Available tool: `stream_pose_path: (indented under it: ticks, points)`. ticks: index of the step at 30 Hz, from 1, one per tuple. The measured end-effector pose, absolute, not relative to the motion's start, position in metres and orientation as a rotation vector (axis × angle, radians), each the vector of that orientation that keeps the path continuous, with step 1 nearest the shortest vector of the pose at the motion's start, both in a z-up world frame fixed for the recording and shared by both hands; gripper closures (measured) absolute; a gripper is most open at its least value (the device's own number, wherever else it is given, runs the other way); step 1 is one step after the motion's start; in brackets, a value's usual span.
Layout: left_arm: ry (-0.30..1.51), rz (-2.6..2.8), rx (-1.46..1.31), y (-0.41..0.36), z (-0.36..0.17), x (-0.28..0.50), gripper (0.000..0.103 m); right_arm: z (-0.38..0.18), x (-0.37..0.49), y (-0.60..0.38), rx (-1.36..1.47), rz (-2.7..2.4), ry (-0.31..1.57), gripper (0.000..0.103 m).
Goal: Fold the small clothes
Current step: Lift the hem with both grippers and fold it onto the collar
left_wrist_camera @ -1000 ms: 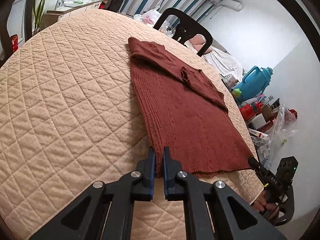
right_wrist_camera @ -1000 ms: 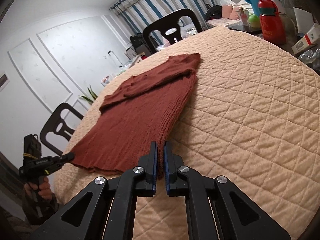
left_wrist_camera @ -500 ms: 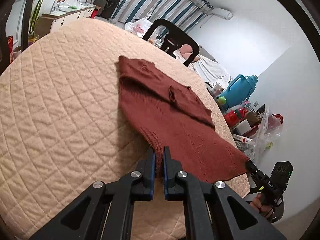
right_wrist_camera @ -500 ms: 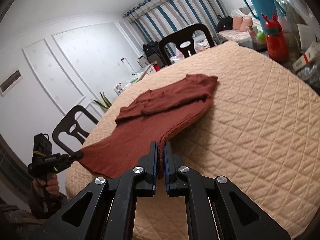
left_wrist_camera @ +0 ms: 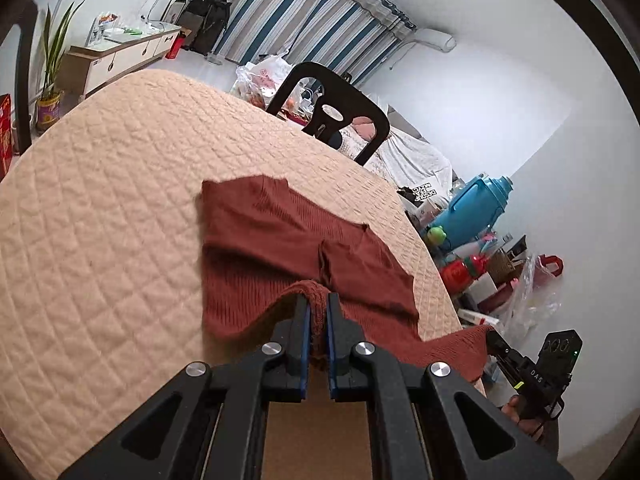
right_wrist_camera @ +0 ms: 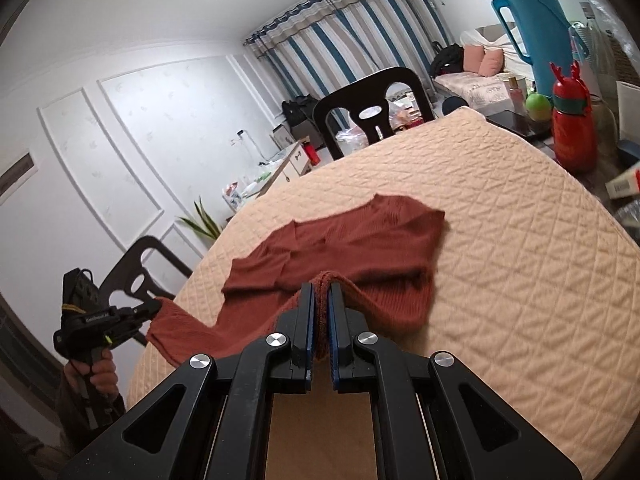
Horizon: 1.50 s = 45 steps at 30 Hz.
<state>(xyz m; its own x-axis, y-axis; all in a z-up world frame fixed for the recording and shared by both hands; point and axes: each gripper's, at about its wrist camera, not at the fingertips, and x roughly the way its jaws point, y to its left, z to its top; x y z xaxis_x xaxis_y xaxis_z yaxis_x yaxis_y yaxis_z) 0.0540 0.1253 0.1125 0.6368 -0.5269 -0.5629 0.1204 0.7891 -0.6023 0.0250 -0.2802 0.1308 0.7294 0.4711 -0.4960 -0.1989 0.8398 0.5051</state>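
A rust-red knit sweater (left_wrist_camera: 280, 248) lies on the quilted peach table cover (left_wrist_camera: 100, 240), its sleeves folded across the chest. My left gripper (left_wrist_camera: 318, 312) is shut on one bottom corner of the sweater and holds it lifted above the table. My right gripper (right_wrist_camera: 321, 300) is shut on the other bottom corner of the sweater (right_wrist_camera: 360, 248), also lifted. The hem hangs between the two grippers. The right gripper shows in the left wrist view (left_wrist_camera: 496, 340), and the left gripper shows in the right wrist view (right_wrist_camera: 150, 306).
A black chair (left_wrist_camera: 332, 116) stands at the far side of the table, another (right_wrist_camera: 148, 264) at the left side. A blue thermos (right_wrist_camera: 532, 28), a red bottle (right_wrist_camera: 574, 124) and clutter stand beside the table cover (right_wrist_camera: 520, 240).
Both grippers have lifted the sweater's bottom hem off the table and carried it up and forward toward the collar end. The lower half of the sweater now hangs raised.
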Motion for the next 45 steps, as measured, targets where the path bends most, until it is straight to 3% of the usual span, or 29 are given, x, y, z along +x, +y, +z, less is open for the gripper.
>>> stream_pose_path:
  ticks: [13,30,45]
  points:
    - [0.822,-0.358,-0.534,0.108,0.118,0.140,0.095,0.136,0.102,-0.282,0.481,0.331,0.697,0.097]
    - [0.920,-0.246,-0.552,0.103,0.078,0.230,0.095,0.103,0.199,-0.281,0.496,0.251,0.825,0.097]
    - [0.985,-0.201,-0.544,0.101,0.048,0.253,0.093,0.059,0.232,-0.291,0.573,0.168,0.940,0.094]
